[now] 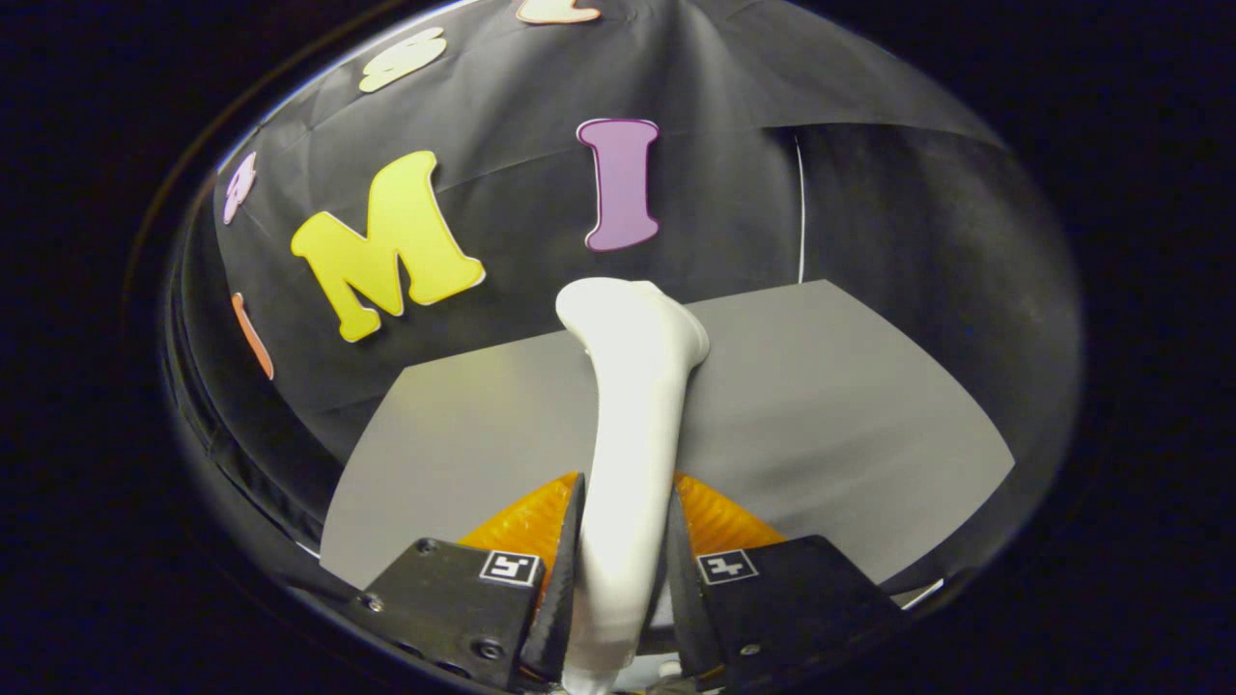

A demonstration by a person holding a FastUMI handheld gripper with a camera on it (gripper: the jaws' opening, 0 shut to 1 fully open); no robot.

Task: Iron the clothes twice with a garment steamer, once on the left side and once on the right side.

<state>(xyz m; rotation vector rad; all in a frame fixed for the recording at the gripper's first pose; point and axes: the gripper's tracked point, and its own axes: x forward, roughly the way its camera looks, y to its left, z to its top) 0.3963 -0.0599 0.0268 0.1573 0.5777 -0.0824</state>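
A white garment steamer [632, 415] stands up between my fingers, its handle in the grip and its wider head beyond them, over the grey tabletop [830, 415]. My gripper [623, 579] is shut on the handle, with both fingers pressing its sides. An orange ribbed piece [521, 526] shows low on both sides of the handle, just past the fingertips; I cannot tell whether it is cloth. The steamer's lower end is hidden below my fingers.
The grey tabletop reaches forward to the booth's black cloth wall [541, 222]. A thin white line [800, 208] runs down the wall at the back right. To the left, the table's edge drops away to dark cloth.
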